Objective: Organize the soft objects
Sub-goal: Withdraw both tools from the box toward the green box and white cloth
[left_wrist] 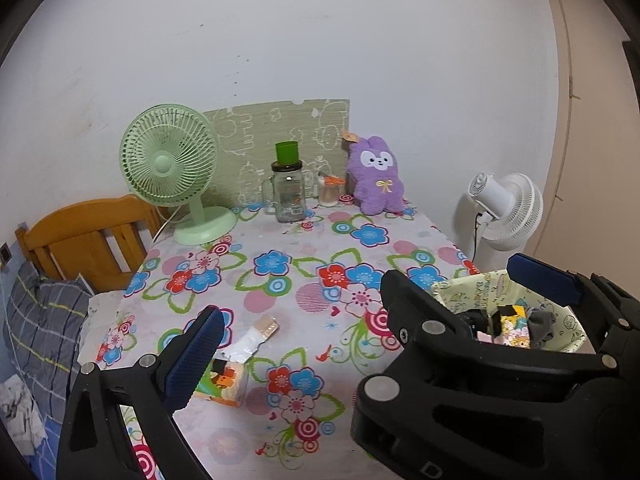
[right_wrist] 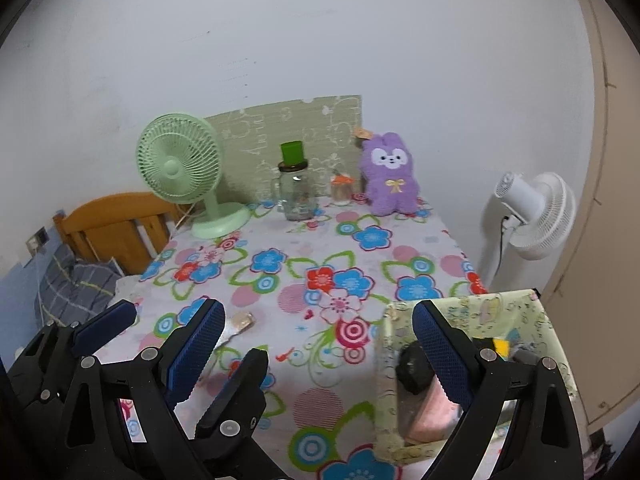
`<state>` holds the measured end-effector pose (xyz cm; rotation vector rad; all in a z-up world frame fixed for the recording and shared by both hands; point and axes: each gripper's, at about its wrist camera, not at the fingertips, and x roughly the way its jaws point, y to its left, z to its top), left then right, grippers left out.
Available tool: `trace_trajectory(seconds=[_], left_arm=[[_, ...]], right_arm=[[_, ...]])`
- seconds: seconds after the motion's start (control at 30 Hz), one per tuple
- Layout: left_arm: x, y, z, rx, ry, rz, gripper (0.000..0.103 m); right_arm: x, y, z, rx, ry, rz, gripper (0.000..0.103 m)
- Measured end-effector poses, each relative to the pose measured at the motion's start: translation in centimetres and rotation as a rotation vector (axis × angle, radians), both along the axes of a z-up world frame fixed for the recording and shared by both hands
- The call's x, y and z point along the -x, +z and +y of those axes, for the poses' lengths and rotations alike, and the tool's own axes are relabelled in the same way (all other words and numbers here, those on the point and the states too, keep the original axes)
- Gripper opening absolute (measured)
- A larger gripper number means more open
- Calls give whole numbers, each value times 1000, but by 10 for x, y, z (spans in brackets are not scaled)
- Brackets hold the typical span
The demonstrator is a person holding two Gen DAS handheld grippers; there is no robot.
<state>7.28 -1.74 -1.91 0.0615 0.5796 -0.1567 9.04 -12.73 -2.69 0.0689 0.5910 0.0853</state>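
Both grippers, left [left_wrist: 372, 300] and right [right_wrist: 320, 336], have jaws wide open, holding nothing. The fluffy purple bunny plush [left_wrist: 376, 176] sits far ahead of them, beside a clear glass jar [left_wrist: 287, 196] — a sloppy reach might topple it.

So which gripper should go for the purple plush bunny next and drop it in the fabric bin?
Right, probably. Both grippers are open and empty, but the right gripper already hangs at the fabric bin, on the same side as the purple plush bunny; the left gripper sits further left.
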Motion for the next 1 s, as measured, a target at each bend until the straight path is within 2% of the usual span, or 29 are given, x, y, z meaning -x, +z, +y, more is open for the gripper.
trace_trajectory(seconds=[0.57, 1.0], left_arm=[[-21, -19, 45, -14, 67, 36, 101], [-43, -50, 74, -19, 119, 110, 101]], right_arm=[[-27, -22, 47, -8, 64, 50, 93], [-50, -52, 76, 2, 86, 116, 86]])
